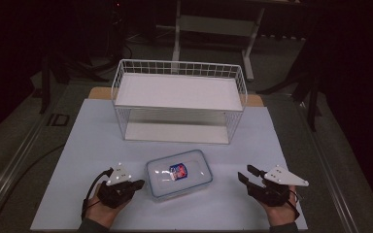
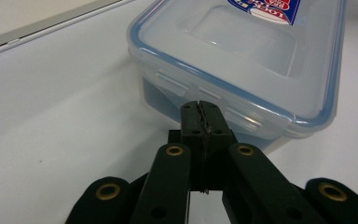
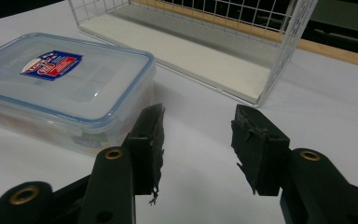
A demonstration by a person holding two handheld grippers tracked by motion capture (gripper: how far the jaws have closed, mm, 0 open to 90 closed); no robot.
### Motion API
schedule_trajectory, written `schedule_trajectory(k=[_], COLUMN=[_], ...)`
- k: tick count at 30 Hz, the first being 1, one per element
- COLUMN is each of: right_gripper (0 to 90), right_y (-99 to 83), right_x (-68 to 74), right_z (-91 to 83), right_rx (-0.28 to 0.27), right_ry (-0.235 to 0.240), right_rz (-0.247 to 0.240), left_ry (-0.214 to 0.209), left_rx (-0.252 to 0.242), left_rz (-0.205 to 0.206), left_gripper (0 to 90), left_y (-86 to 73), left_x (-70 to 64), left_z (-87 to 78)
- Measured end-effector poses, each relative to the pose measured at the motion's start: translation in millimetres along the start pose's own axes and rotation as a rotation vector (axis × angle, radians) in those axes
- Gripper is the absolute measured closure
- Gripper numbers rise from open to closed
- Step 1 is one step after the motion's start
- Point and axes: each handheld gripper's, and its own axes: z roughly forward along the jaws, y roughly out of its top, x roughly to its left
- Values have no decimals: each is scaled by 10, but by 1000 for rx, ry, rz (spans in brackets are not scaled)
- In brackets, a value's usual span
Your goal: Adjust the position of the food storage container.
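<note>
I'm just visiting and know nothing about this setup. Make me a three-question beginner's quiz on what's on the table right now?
1. True or false: the left gripper has its jaws pressed together.
2. Which thing lies between the two grippers: A) a mug, B) a clear plastic container with a blue-rimmed lid, C) a book?
3. Fill in: behind the container stands a white wire ____ with two levels.

Key
1. True; the right gripper is the one with jaws apart.
2. B
3. rack
</note>
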Motion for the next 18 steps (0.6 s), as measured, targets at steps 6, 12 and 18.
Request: schedule_trajectory(k=[6, 12, 18], right_gripper=[530, 530, 528], right_y=[0, -6, -10], right_x=[5, 6, 16], right_z=[-6, -9, 3], right_rx=[-2, 0, 5], right_ry=[3, 4, 2], right_rz=[-3, 0, 0], left_ry=[41, 50, 47], left_rx=[13, -5, -10], left_rz=[-10, -13, -35], left_gripper=[896, 896, 896], left_y=[33, 92, 134], left_x=[32, 66, 117], left_z=[107, 204, 306])
